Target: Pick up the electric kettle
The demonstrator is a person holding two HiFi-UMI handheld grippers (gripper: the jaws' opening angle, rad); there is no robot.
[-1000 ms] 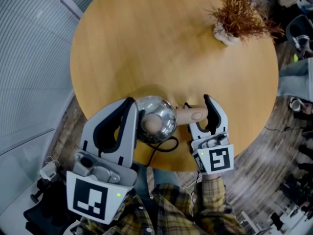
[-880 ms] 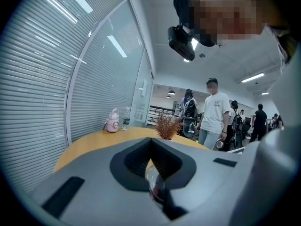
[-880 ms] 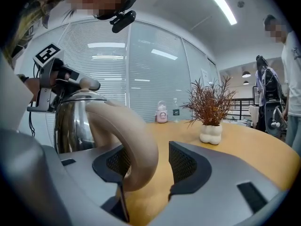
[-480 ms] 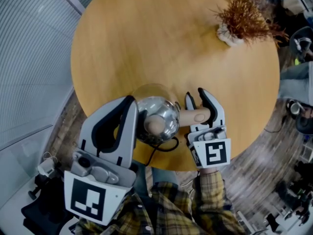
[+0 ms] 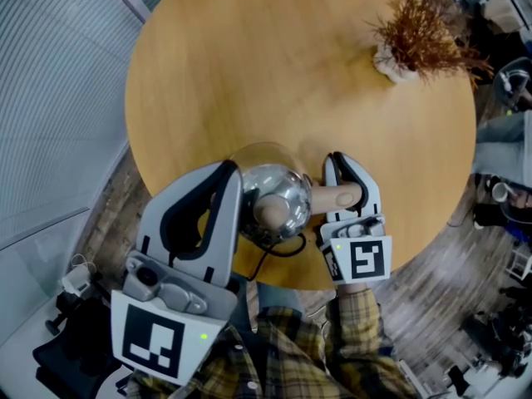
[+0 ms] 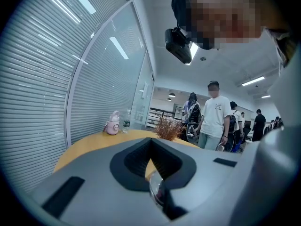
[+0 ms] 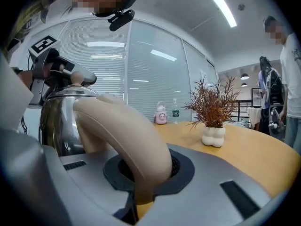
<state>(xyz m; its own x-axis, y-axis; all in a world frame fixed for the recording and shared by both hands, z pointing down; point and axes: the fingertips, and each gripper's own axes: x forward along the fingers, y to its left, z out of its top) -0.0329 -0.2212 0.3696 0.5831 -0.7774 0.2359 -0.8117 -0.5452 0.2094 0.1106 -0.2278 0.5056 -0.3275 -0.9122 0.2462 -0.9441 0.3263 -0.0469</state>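
The electric kettle [image 5: 278, 198], polished steel with a beige lid knob, stands near the front edge of the round wooden table [image 5: 249, 73]. Its beige handle [image 5: 331, 196] sticks out to the right. My right gripper [image 5: 342, 165] has its jaws closing on that handle; in the right gripper view the handle [image 7: 127, 135] fills the hollow between the pads of the right gripper [image 7: 146, 173]. My left gripper [image 5: 214, 174] hovers just left of the kettle body, shut with nothing in it. In the left gripper view a sliver of the kettle [image 6: 157, 191] shows past the left gripper [image 6: 151, 166].
A dried plant in a white vase [image 5: 407, 36] stands at the table's far right. A pink bottle [image 7: 161, 114] and a water bottle [image 7: 175, 113] sit at the far edge. The kettle's black cord [image 5: 278, 248] loops over the front edge. People [image 6: 214, 114] stand beyond the table.
My right gripper's jaws went from wide open around the handle to closed on it. The left gripper and the kettle stayed where they were.
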